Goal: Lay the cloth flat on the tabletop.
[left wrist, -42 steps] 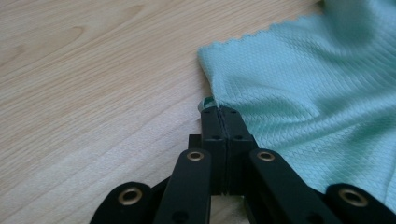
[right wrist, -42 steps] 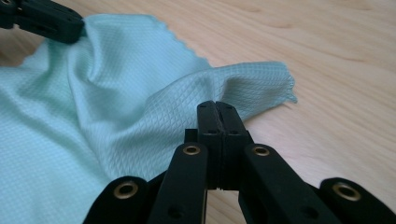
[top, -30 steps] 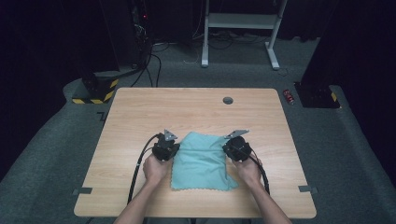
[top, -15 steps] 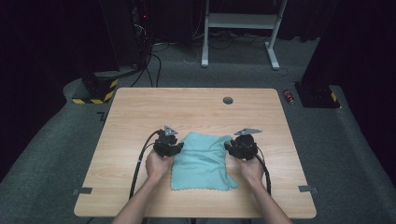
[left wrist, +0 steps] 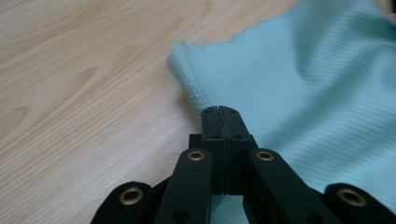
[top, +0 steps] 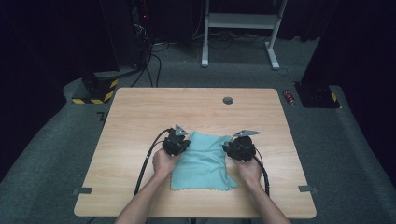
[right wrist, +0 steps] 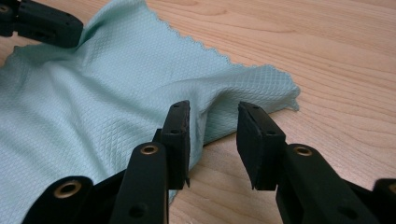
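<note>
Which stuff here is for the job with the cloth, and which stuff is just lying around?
For the job:
- the teal cloth
- the left tool, shut at the cloth's edge
- the right tool, open around a fold of the cloth

Just lying around:
- the red can on the floor
- the white stand behind the table

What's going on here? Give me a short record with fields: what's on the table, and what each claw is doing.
Surface: wooden table
Item: teal cloth, rumpled, lying on the table
Left claw: jaws shut together at the cloth's left edge; whether fabric is pinched is unclear
Right claw: jaws apart, a raised fold of the cloth's edge between them, not pressed
Hands: one behind each claw
</note>
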`<state>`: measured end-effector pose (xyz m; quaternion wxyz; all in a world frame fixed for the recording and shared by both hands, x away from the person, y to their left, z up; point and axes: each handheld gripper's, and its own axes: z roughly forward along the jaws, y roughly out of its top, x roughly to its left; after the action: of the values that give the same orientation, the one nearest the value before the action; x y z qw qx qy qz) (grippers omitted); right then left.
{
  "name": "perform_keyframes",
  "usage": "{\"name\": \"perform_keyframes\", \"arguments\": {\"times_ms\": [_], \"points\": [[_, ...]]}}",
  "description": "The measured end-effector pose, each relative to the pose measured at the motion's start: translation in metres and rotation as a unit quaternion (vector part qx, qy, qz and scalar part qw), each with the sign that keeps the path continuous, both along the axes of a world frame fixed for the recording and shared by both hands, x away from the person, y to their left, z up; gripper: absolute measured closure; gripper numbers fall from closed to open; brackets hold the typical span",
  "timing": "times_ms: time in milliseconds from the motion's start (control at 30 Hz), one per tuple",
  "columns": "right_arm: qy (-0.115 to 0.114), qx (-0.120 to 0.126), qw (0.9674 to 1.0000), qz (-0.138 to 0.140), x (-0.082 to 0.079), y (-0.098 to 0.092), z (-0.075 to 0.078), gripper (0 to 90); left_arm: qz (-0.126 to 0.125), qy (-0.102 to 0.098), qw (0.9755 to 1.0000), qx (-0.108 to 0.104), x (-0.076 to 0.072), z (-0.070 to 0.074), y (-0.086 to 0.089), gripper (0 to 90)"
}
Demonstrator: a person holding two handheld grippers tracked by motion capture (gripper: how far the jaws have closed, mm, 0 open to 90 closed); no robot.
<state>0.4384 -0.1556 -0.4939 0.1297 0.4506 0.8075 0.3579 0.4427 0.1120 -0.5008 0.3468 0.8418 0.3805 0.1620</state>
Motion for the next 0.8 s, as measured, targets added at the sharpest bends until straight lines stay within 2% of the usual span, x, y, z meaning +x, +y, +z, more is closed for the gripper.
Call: {"name": "perform_keyframes", "arguments": {"times_ms": [67,100,133,233,300,400,467,533,633,800], "points": [[0.0,-0.002,1.0,0.005,0.0,0.001,-0.001,65.0,-0.027,-0.001,0.9996,0.01,-0.007,0.0,-0.008,89.9],[0.0,-0.001,1.0,0.004,-0.001,0.001,-0.001,65.0,-0.046,0.001,0.9987,0.021,-0.01,-0.001,-0.014,89.9],[-0.001,-0.002,1.0,0.005,-0.001,0.002,-0.002,64.9,-0.056,0.011,0.998,0.025,-0.011,-0.003,-0.017,89.7],[0.0,-0.002,1.0,0.009,-0.001,0.002,-0.003,64.9,-0.064,0.024,0.9974,0.023,-0.012,-0.005,-0.019,87.7],[0.0,-0.001,1.0,0.01,-0.001,0.002,-0.003,64.8,-0.063,0.025,0.9976,0.011,-0.012,-0.003,-0.018,81.6],[-0.002,0.001,1.0,0.007,-0.002,0.0,-0.003,64.8,-0.061,0.008,0.9981,0.002,-0.014,0.005,-0.012,74.9],[-0.004,0.003,1.0,0.006,-0.002,-0.001,-0.002,64.8,-0.05,-0.001,0.9986,-0.018,-0.014,0.011,-0.007,73.3],[-0.004,0.004,1.0,0.005,-0.002,-0.002,-0.002,64.8,-0.033,-0.006,0.9991,-0.028,-0.011,0.015,-0.001,72.2],[-0.004,0.006,1.0,0.003,-0.002,-0.002,-0.002,64.8,-0.012,0.003,0.9991,-0.041,-0.005,0.013,0.002,70.1],[-0.005,0.004,1.0,0.005,-0.003,-0.002,-0.003,64.4,0.001,0.017,0.9993,-0.034,0.008,-0.001,-0.005,64.0]]}}
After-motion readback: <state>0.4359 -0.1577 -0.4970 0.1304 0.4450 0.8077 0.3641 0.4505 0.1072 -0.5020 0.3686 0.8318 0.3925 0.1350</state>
